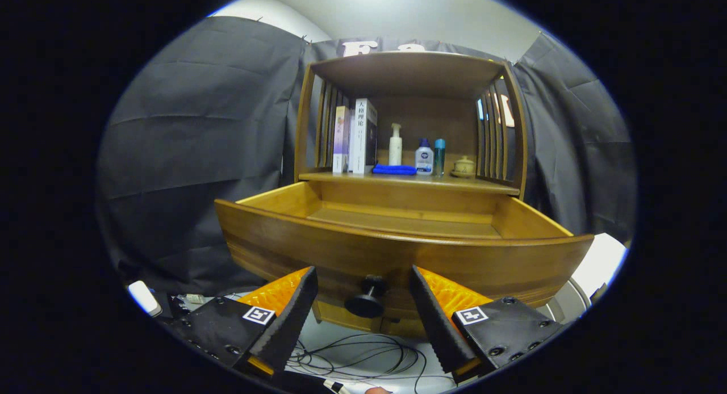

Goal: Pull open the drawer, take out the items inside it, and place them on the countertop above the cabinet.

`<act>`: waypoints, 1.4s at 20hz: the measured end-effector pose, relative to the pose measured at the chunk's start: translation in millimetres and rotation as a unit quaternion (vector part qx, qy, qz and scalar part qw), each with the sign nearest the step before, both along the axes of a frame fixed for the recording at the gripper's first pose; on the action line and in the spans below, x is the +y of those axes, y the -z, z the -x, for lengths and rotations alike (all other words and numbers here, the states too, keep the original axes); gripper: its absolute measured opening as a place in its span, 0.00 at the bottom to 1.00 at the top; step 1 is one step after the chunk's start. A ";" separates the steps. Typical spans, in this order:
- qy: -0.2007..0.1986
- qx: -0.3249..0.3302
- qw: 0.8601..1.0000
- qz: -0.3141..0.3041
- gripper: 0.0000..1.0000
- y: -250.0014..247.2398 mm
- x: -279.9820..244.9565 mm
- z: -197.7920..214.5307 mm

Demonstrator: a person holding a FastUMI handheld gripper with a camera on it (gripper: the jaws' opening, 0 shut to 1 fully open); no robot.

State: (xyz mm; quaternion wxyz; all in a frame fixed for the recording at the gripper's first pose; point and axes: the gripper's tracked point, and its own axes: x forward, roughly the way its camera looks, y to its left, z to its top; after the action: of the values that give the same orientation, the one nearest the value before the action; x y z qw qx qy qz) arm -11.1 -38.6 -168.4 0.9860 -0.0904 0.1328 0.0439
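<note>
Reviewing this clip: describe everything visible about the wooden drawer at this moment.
The drawer is warm brown wood with a paler wooden interior, pulled well out from under the countertop. Its front panel carries a round black knob on a short stem. The part of its floor that shows is bare; the front panel hides the nearest strip. The hand-held gripper is open, its fingers either side of the knob, not pressing it.

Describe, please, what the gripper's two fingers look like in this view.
The gripper has two wedge-shaped fingers with black ribbed inner pads, bright orange textured outer faces and black bases with screws. Each base carries a small square black-and-white marker.
</note>
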 end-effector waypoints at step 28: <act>-0.102 0.117 0.987 0.031 0.99 -62.7 -12.4 -177.4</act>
State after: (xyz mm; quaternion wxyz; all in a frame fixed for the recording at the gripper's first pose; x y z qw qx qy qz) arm 166.3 -51.0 -105.8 0.9507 -0.1284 0.2388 0.1506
